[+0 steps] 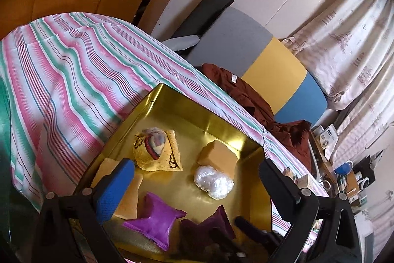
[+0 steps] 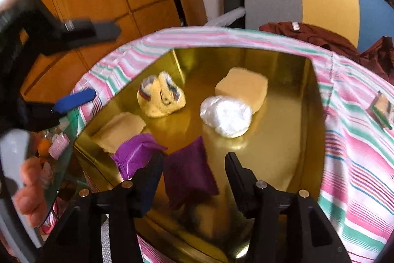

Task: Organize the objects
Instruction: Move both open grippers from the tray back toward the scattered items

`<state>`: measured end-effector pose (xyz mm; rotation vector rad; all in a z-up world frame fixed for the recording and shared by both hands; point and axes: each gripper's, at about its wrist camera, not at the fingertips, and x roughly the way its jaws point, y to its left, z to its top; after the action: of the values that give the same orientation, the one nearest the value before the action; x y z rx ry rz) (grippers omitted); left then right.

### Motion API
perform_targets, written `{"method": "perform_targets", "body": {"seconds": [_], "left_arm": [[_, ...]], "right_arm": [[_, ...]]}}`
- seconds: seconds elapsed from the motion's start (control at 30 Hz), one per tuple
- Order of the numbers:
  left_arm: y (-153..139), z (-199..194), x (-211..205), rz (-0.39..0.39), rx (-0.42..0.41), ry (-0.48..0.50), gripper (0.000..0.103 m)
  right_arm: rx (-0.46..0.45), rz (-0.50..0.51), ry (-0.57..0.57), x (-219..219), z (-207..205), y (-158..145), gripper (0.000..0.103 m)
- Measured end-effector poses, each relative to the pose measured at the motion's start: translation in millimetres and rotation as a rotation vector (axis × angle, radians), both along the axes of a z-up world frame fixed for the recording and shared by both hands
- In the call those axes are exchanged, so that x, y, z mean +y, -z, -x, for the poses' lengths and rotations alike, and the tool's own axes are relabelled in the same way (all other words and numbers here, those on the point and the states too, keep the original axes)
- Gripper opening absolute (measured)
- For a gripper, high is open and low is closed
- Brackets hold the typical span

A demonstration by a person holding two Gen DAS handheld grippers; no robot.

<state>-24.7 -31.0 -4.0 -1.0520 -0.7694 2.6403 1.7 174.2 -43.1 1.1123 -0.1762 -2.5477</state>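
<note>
The near edge of the shiny gold metal tray [image 2: 312,130] is cut off behind the gripper frames in both views, and the dark mass reflected in its floor below the dark purple pillow-shaped sachet [image 2: 189,171] is too blurred to name. That sachet lies on the tray floor between the jaws of the right gripper [image 2: 194,164], which stand partly spread with a clear gap on the right side; on the left I cannot tell if the pad touches it. The tray sits on a counter under a pink, green and white striped cloth [image 1: 73,70]. Beside the dark sachet lies a brighter purple foil sachet [image 1: 155,221], then a flat tan sponge [image 2: 118,130], a crumpled yellow printed cloth [image 1: 157,149], a thick tan sponge block [image 2: 242,88] and a white crinkled plastic ball [image 1: 213,181] touching that block. The left gripper [image 1: 197,179] hangs over the tray with its jaws spread wide and nothing between them. Only the right view shows a hand [image 2: 32,191] at the left edge and a small box [image 2: 381,107] on the cloth; only the left view shows cluttered shelves by the curtain [image 1: 349,41].
</note>
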Motion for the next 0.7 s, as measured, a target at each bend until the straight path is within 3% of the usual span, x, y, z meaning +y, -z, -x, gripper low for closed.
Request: {"method": "perform_targets", "body": {"seconds": [0.2, 0.4, 0.7], "left_arm": [[2, -3, 13, 0.029, -0.004, 0.033, 0.103], [4, -8, 35, 0.060, 0.003, 0.110, 0.103], [6, -23, 83, 0.112, 0.023, 0.299, 0.103]], "right_arm": [[0.082, 0.051, 0.098, 36, -17, -22, 0.053], [0.094, 0.069, 0.202, 74, -20, -30, 0.053], [0.037, 0.068, 0.357, 132, -34, -9, 0.053]]}}
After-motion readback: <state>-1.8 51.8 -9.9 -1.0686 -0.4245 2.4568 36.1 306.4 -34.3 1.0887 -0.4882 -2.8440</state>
